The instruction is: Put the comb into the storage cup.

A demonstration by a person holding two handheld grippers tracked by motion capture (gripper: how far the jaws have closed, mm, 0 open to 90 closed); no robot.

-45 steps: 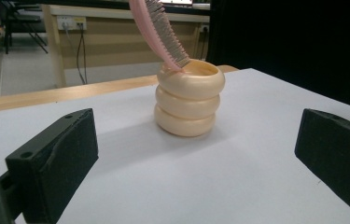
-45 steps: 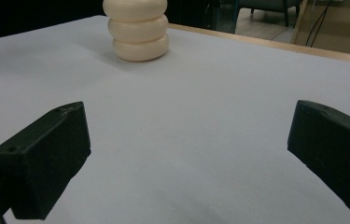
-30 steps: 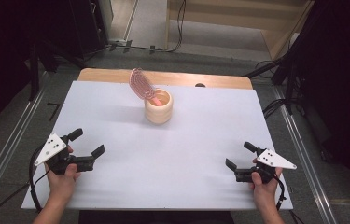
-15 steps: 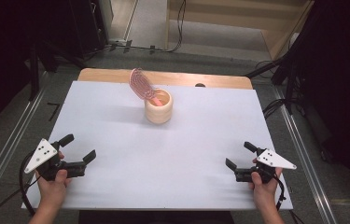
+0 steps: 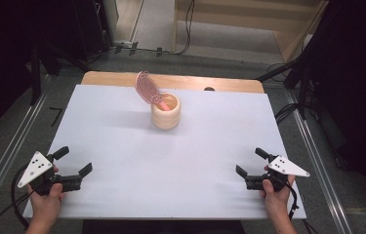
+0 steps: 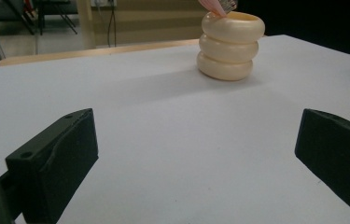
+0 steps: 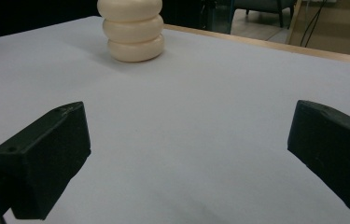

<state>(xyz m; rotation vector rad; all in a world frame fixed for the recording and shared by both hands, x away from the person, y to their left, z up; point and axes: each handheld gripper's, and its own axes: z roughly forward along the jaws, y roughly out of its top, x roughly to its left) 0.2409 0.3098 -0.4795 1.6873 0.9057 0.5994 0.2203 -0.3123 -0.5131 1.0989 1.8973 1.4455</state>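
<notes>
both grippers – left (image 5: 76, 165), right (image 5: 251, 162) – gaped empty near the table's front edge, the cream ribbed ceramic cup (image 5: 166, 111) with its pink hairbrush (image 5: 147, 88) well ahead – slightly nearer the left.

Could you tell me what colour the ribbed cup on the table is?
The cup is cream, clearest in the left gripper view.

White table (image 5: 122, 141); cream ribbed cup (image 5: 165, 118) stands toward far edge
</notes>
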